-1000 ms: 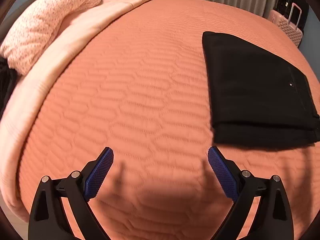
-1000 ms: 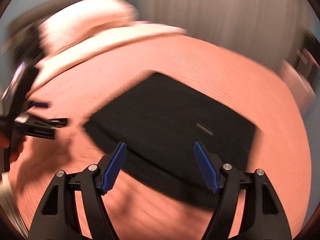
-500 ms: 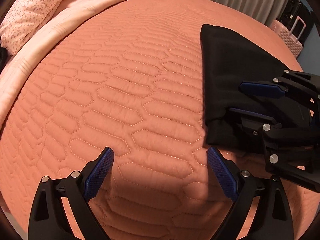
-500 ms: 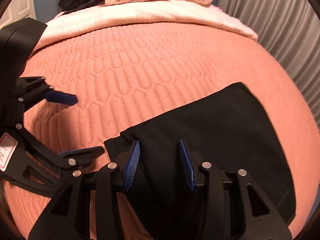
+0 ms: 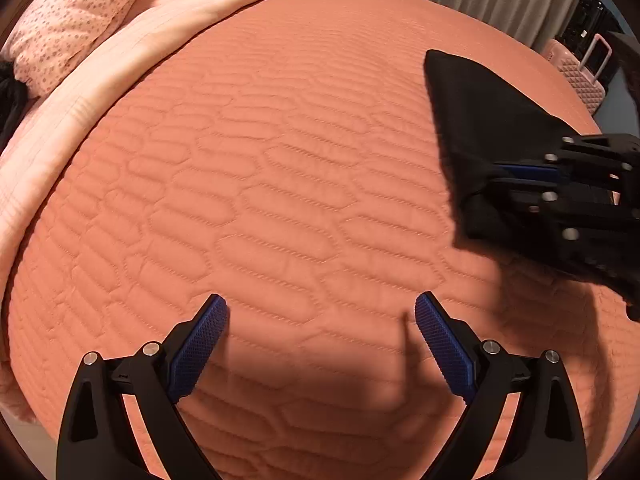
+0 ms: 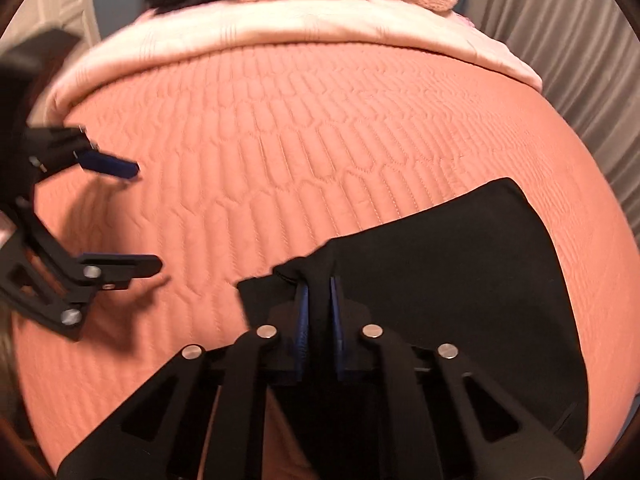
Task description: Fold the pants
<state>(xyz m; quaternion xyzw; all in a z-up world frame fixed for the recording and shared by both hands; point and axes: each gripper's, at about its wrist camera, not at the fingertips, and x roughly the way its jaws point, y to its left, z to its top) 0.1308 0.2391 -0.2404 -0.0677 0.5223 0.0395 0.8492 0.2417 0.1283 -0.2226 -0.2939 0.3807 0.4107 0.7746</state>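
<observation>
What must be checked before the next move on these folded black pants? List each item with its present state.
1. Right gripper closing on the black pants, fabric pinched between its pads: ok.
2. Grip sits at the pants' near corner, which bunches up there: ok.
3. Whether all folded layers are caught: cannot tell.
4. Left gripper open, holding nothing, over the orange quilt: ok.
5. Left gripper apart from the pants: ok.
6. Quilt between the grippers free of other items: ok.
</observation>
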